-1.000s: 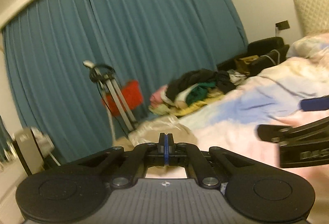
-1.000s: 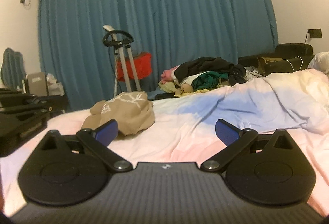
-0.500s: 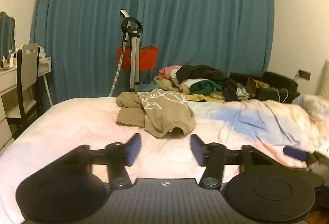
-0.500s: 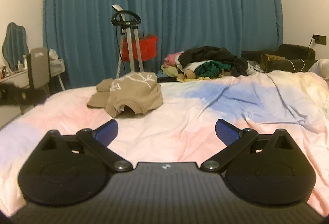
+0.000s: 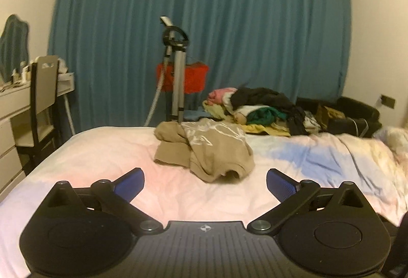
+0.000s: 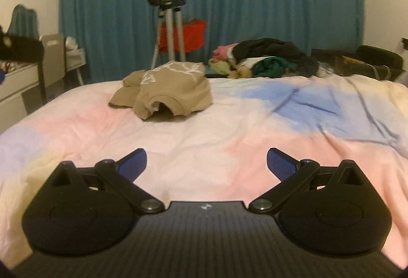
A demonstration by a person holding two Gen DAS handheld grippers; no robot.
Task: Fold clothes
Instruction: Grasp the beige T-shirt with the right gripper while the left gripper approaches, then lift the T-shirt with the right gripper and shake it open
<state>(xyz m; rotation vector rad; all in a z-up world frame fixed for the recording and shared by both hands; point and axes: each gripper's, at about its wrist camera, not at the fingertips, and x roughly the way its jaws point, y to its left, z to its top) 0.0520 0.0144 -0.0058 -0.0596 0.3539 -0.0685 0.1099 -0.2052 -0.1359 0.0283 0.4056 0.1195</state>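
A crumpled tan garment [image 5: 204,150] with a pale print lies in a heap on the pastel bedspread [image 5: 102,150], its neck hole facing me. In the right wrist view the same tan garment [image 6: 168,92] lies ahead and left on the bedspread [image 6: 229,130]. My left gripper [image 5: 205,183] is open above the bed, just short of the heap, nothing between its blue pads. My right gripper [image 6: 206,163] is open too, farther back from the garment, and empty.
A pile of mixed clothes [image 5: 255,109] sits at the bed's far side. A garment steamer stand [image 5: 176,69] and red basket [image 5: 183,76] stand before the blue curtain. A chair [image 5: 43,99] and white desk are at left; a dark sofa [image 5: 357,115] at right.
My left gripper went from shut to wide open while its view swung level and onto the tan garment. The right gripper stayed open and rose over the bed.
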